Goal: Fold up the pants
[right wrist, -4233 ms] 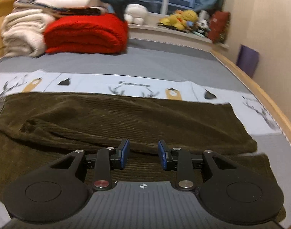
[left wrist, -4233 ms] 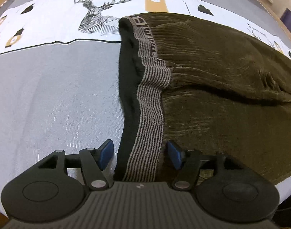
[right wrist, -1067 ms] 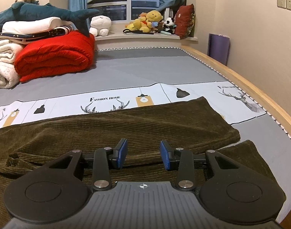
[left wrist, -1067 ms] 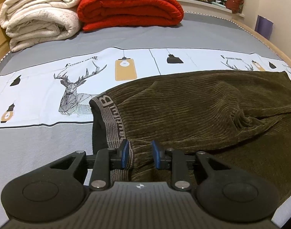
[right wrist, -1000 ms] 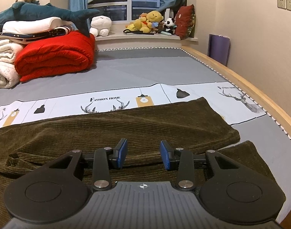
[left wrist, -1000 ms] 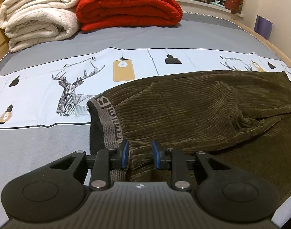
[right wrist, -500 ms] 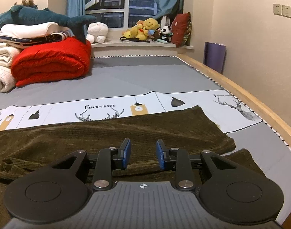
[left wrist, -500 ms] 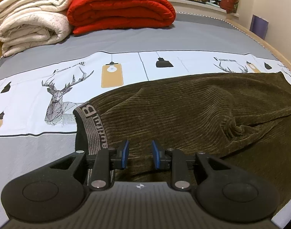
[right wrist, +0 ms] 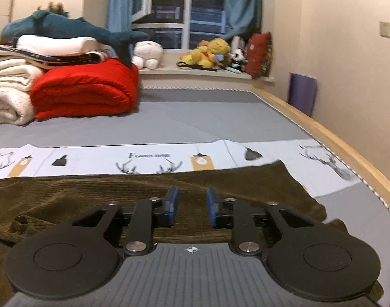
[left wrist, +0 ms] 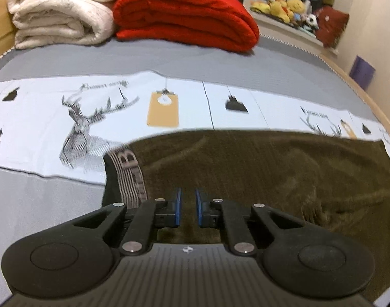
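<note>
Pants: flat on bed | left gripper: nearly pressed together, grip on cloth unclear | right gripper: closing, nothing visibly pinched | risk: thin bite slips, fold skews.

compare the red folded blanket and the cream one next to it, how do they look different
The red blanket is bright and smooth-faced, folded into flat, even layers; the cream blanket is pale and fuzzy, bundled into rounder, looser rolls. In the right wrist view the red blanket carries the tail of a blue plush shark, while the cream one lies under more folded bedding. Both sit side by side, touching, at the far end of the grey bed.
</note>
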Demonstrator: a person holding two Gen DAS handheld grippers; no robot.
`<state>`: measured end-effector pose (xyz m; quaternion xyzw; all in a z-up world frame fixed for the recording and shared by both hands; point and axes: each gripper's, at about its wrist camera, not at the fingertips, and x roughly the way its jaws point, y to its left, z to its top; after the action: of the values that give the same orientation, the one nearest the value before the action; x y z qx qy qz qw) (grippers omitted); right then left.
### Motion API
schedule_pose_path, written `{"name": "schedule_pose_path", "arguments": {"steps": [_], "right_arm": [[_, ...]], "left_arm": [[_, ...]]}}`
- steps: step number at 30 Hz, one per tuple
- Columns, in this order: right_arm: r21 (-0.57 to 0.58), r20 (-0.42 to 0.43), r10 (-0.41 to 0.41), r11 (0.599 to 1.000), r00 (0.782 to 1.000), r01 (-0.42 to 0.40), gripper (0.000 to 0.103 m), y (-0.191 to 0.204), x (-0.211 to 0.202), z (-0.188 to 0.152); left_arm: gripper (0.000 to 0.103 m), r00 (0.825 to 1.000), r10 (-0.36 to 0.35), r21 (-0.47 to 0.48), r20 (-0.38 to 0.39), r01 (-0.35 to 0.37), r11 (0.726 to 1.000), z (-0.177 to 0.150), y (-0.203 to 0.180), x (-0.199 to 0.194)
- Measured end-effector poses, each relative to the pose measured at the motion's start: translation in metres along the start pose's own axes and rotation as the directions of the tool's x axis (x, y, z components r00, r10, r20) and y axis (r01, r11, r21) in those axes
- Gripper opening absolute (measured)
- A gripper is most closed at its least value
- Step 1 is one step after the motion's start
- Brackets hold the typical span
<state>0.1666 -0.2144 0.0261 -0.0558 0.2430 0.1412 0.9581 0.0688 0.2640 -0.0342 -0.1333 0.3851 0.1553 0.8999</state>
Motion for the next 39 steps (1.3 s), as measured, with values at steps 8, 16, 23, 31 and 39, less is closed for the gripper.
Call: {"name": "schedule_pose_path", "arguments": {"steps": [8, 16, 23, 31, 39], "right_arm": [[-0.044, -0.022, 0.064, 0.997, 0.998, -0.065, 0.008, 0.001, 0.009, 0.0], [-0.034, -0.053, 0.065, 0.997, 0.996, -0.067, 0.008, -0.007, 0.015, -0.001], [-0.074, -0.086, 0.047, 0.996, 0.995, -0.054, 0.009, 0.0, 0.021, -0.002], [-0.107, -0.099, 0.027, 0.993, 0.995, -0.038, 0.008, 0.01, 0.021, -0.001], [-0.092, -0.087, -0.006, 0.996, 0.996, -0.002, 0.008, 0.007, 0.013, -0.001]], "left_arm": [[0.014, 0.996, 0.033, -0.076, 0.088, -0.026, 0.997, 0.032, 0.014, 0.038], [0.083, 0.988, 0.133, 0.002, 0.076, -0.133, 0.991, 0.052, 0.018, 0.102], [0.084, 0.998, 0.059, 0.08, -0.004, -0.058, 0.995, 0.064, 0.029, 0.145], [0.013, 0.998, -0.058, 0.217, -0.031, 0.063, 0.974, 0.052, 0.017, 0.148], [0.009, 0.996, -0.086, 0.263, 0.039, 0.073, 0.962, 0.057, -0.005, 0.086]]}}
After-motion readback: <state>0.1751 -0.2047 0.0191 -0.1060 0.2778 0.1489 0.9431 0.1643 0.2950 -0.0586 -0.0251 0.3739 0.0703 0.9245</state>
